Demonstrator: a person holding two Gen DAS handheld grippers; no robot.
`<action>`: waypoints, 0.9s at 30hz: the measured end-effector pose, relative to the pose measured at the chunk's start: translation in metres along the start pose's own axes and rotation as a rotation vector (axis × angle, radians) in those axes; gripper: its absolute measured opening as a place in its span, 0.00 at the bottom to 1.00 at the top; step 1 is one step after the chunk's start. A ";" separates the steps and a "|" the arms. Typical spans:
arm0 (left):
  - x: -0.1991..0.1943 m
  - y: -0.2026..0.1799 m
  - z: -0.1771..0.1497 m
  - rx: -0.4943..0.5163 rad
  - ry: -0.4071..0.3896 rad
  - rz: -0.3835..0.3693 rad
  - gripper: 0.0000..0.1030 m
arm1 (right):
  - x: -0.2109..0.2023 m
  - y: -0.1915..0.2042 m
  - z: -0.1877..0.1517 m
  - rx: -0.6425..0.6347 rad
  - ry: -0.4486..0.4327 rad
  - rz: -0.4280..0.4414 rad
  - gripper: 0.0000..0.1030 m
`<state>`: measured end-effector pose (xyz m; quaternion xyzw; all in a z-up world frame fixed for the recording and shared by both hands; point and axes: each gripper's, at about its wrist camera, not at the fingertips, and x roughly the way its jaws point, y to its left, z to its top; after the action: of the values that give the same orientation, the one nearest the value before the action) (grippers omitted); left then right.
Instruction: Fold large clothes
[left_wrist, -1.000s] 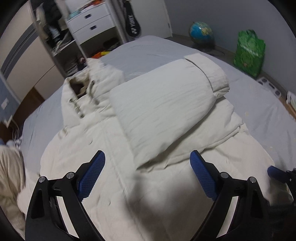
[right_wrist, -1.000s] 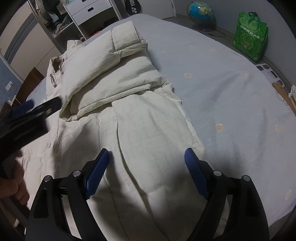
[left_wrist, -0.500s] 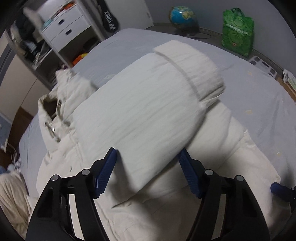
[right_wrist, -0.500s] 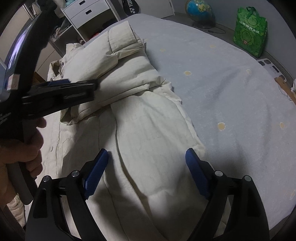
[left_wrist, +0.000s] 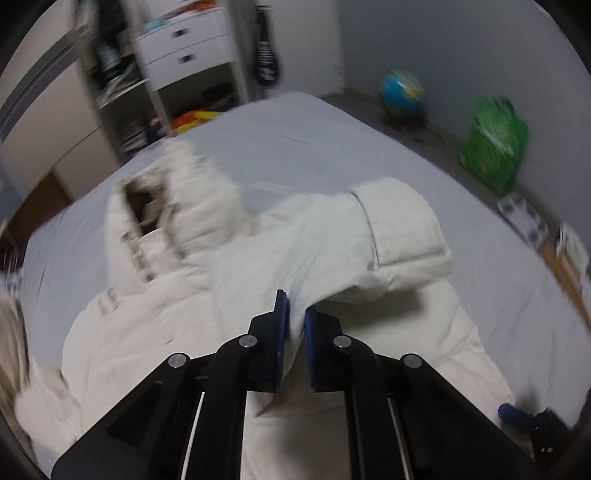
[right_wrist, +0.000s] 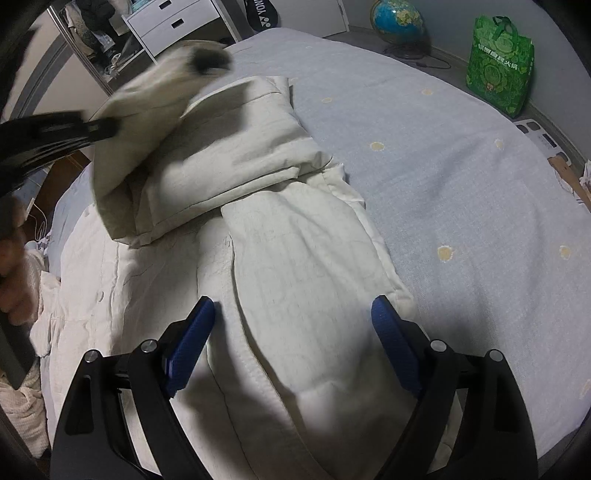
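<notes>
A large cream padded coat (left_wrist: 192, 332) lies spread on the grey-blue bed (left_wrist: 303, 147), collar toward the far left. My left gripper (left_wrist: 295, 314) is shut on the near edge of the coat's folded sleeve (left_wrist: 332, 243) and lifts it off the coat body. In the right wrist view the same sleeve (right_wrist: 147, 99) rises blurred at upper left, held by the left gripper (right_wrist: 110, 127). My right gripper (right_wrist: 291, 314) is open and empty, hovering over the coat's lower right panel (right_wrist: 303, 266).
A white drawer unit (left_wrist: 184, 59) and open shelves stand beyond the bed's far end. A globe (right_wrist: 397, 18) and a green bag (right_wrist: 498, 59) sit on the floor at the right. Another pale garment (right_wrist: 22, 410) lies at the bed's left edge.
My left gripper has moved onto the folded sleeve, shut on its near edge and lifted it. My right gripper has stayed open over the lower coat.
</notes>
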<state>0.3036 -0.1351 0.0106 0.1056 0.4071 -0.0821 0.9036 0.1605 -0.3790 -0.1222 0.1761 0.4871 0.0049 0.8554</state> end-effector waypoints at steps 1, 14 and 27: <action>-0.004 0.012 -0.002 -0.037 -0.006 0.007 0.08 | 0.000 0.000 0.000 -0.001 0.000 -0.001 0.80; -0.036 0.127 -0.067 -0.366 0.006 0.092 0.06 | 0.000 0.009 0.000 -0.021 -0.002 -0.038 0.80; -0.011 0.192 -0.171 -0.612 0.201 0.089 0.07 | -0.002 0.014 -0.003 -0.041 -0.009 -0.056 0.80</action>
<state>0.2186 0.0946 -0.0672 -0.1456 0.4951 0.0947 0.8513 0.1595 -0.3647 -0.1180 0.1449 0.4878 -0.0101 0.8608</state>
